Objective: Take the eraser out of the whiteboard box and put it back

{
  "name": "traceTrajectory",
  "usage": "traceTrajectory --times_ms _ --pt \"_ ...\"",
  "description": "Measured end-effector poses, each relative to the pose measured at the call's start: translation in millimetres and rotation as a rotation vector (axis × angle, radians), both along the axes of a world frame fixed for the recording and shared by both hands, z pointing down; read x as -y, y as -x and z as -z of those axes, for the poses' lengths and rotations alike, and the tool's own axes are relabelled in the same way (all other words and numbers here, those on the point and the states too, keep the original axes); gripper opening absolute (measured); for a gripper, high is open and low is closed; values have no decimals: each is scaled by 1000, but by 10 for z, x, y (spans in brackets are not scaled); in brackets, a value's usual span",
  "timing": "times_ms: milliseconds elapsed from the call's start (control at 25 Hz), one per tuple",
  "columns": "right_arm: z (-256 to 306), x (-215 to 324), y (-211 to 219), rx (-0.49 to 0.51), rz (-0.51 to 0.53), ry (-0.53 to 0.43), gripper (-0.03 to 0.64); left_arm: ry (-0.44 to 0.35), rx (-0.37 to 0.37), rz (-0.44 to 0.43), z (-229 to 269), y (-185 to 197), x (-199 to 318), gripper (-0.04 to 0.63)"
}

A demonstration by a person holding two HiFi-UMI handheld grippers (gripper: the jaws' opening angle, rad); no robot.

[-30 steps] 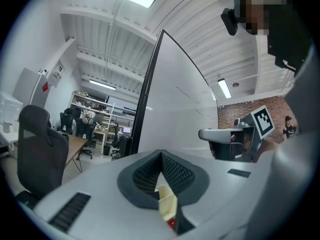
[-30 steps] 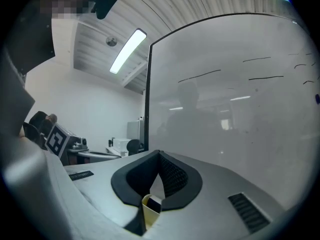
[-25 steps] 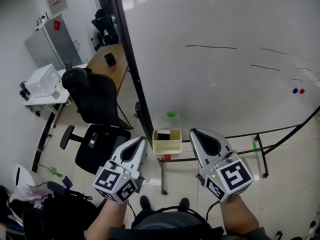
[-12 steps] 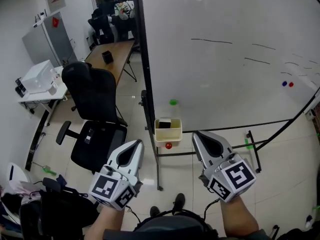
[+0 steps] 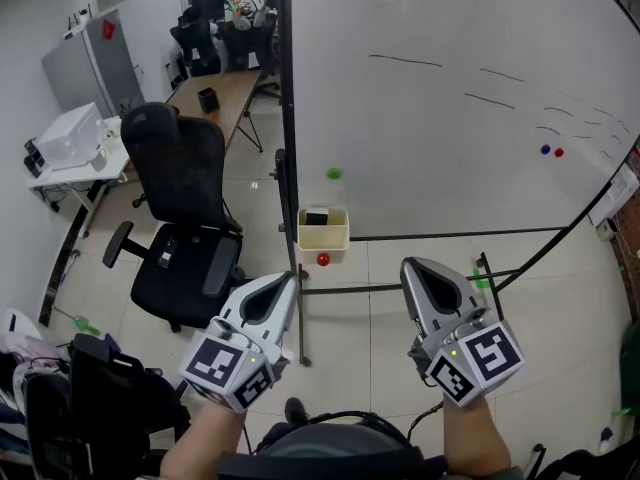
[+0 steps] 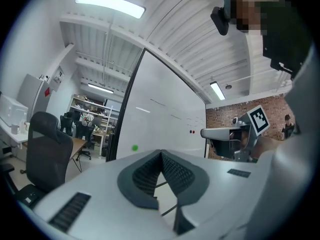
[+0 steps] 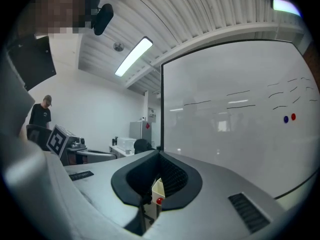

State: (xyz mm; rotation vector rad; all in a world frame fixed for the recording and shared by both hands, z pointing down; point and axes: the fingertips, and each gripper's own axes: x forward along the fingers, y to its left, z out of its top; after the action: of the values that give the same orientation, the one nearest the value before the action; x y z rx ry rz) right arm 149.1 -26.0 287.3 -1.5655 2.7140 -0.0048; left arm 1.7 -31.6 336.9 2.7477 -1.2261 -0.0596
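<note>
A cream whiteboard box (image 5: 323,236) hangs at the lower left corner of the whiteboard (image 5: 450,118). A black eraser (image 5: 317,217) sits inside it, and a red magnet (image 5: 322,260) is on its front. My left gripper (image 5: 288,281) and right gripper (image 5: 410,266) are held level side by side, well short of the box, both shut and empty. In the right gripper view, the box (image 7: 157,188) shows small through the gap under the closed jaws of the right gripper (image 7: 160,154). The left gripper (image 6: 161,154) faces the board's left edge.
A black office chair (image 5: 180,198) stands left of the board, with a wooden desk (image 5: 215,93) behind it and a white machine (image 5: 65,133) on a side table. The board's black stand legs (image 5: 300,318) cross the tiled floor. A green magnet (image 5: 334,174) sits above the box.
Both grippers have drawn back from the whiteboard together, still shut. The box now lies farther off and higher in the head view.
</note>
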Motion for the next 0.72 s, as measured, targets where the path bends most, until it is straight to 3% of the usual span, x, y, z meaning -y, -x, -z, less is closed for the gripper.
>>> traceTrajectory --times_ms 400,720 --pt "9 -524 -915 0 61 0 15 -15 -17 55 196 -943 -511 35" --pt "98 -674 -971 42 -1 -21 15 -27 23 0 199 -959 -653 34"
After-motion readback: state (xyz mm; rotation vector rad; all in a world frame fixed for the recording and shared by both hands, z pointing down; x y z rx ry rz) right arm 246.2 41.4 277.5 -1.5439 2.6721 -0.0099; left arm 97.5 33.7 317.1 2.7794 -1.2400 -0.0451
